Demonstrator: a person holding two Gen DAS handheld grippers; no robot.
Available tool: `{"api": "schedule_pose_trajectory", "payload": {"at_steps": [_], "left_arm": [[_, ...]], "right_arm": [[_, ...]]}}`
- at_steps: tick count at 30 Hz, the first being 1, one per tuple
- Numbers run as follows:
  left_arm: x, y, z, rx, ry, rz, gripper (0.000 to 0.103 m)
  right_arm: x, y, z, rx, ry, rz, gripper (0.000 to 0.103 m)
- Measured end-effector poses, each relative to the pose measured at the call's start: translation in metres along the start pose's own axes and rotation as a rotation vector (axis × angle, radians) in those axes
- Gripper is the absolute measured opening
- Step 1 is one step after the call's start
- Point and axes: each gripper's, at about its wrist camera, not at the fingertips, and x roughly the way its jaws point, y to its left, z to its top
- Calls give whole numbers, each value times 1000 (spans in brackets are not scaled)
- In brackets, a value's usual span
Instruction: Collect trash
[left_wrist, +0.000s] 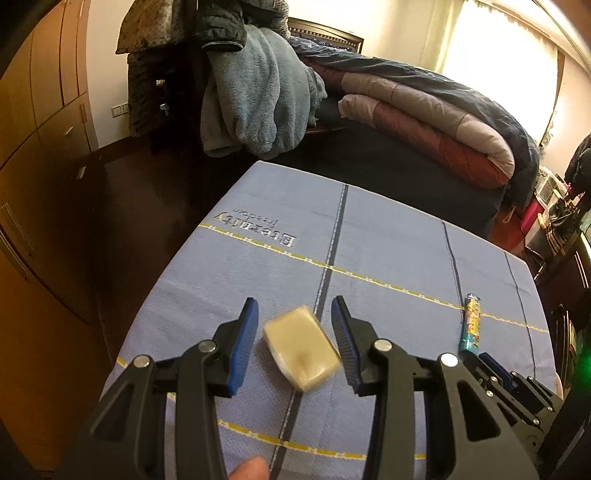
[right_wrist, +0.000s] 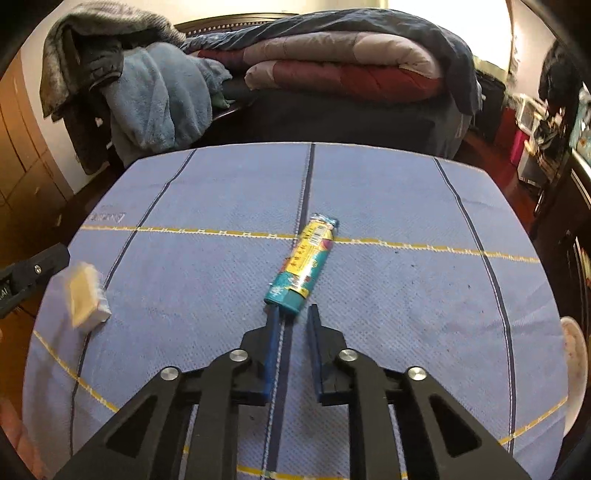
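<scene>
We are looking across a table under a blue cloth (right_wrist: 388, 192) toward a bed (left_wrist: 388, 166) carrying a folded quilt (left_wrist: 424, 110). A bright window (left_wrist: 498, 74) is flooding the right side. Wooden cupboards (left_wrist: 44, 110) are lining the left wall; clothes (left_wrist: 258, 92) are hanging, perhaps on a chair.

Ahead of the left hand-held gripper (left_wrist: 293, 314) the bench (left_wrist: 388, 236) cloth lies flat and bare; only the yellow packet (left_wrist: 301, 347) sits between its jaws. The teal wrapper (right_wrist: 304, 264) lies just past the right hand-held gripper (right_wrist: 293, 314) tips, bare cloth either side of it. Beyond the far bench edge: blue blanket pile (right_wrist: 162, 107) left, folded quilt (right_wrist: 343, 70) on bed.
</scene>
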Motion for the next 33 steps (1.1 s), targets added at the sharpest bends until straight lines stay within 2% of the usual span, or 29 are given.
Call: {"api": "schedule_pose_trajectory", "payload": {"at_steps": [1, 3, 8, 10, 13, 16, 18, 20, 26, 33], "left_arm": [[-1, -1, 0, 1, -1, -1, 42], [-1, -2, 0, 3, 0, -3, 42], [1, -5, -1, 4, 7, -18, 42], [1, -6, -1, 9, 6, -21, 42], [2, -6, -1, 14, 5, -19, 42], [3, -5, 1, 14, 2, -17, 42], [3, -4, 2, 13, 0, -17, 42], [3, -2, 3, 12, -3, -13, 42], [-2, -7, 1, 22, -3, -17, 42], [-15, -32, -5, 62, -12, -50, 42]], "right_arm": [[-2, -4, -1, 15, -2, 6, 36], [-8, -12, -3, 46, -19, 13, 67], [-9, -14, -3, 61, -27, 12, 68], [-4, -7, 1, 45, -30, 11, 67], [9, 7, 8, 8, -21, -1, 56], [17, 20, 13, -33, -37, -49, 43], [18, 22, 15, -37, -43, -54, 30], [18, 21, 16, -37, -38, -52, 25], [6, 8, 8, -7, -30, -26, 24], [-35, -30, -10, 80, -51, 39, 23]]}}
